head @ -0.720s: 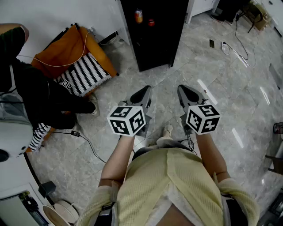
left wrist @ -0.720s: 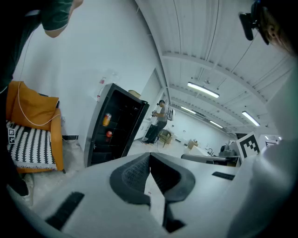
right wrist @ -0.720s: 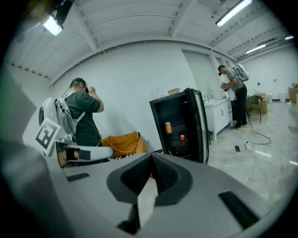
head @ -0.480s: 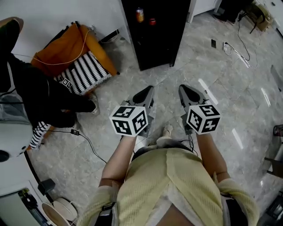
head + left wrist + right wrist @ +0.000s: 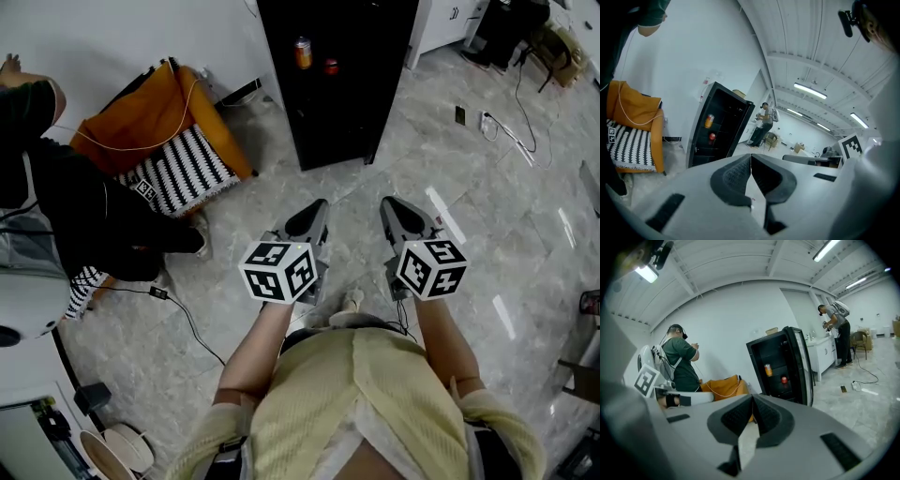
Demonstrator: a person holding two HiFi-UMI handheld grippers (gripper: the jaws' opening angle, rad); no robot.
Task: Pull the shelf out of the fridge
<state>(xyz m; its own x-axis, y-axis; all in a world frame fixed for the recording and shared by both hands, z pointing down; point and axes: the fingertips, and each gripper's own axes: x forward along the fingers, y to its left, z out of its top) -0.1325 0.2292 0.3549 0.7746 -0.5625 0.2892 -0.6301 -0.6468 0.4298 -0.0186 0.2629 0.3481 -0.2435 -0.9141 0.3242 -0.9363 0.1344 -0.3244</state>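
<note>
The black fridge (image 5: pixel 337 84) stands open at the top of the head view, some way ahead of both grippers. An orange can (image 5: pixel 303 52) and a red can (image 5: pixel 331 67) rest on its dark shelves, whose edges are hard to make out. My left gripper (image 5: pixel 314 214) and right gripper (image 5: pixel 394 208) hover side by side over the floor, both shut and empty, aimed at the fridge. The left gripper view shows the fridge (image 5: pixel 719 126) beyond the closed left gripper (image 5: pixel 751 157). The right gripper view shows the fridge (image 5: pixel 780 366) past the closed right gripper (image 5: pixel 753 398).
An orange chair with a striped cushion (image 5: pixel 159 141) stands left of the fridge. A person in dark clothes (image 5: pixel 75 206) is beside it. Cables (image 5: pixel 511 122) lie on the marble floor at the right. Another person (image 5: pixel 836 329) stands by white cabinets farther back.
The fridge has slid lower and grown slightly larger in the head view, so I am a bit nearer to it. Both grippers stay shut and side by side.
</note>
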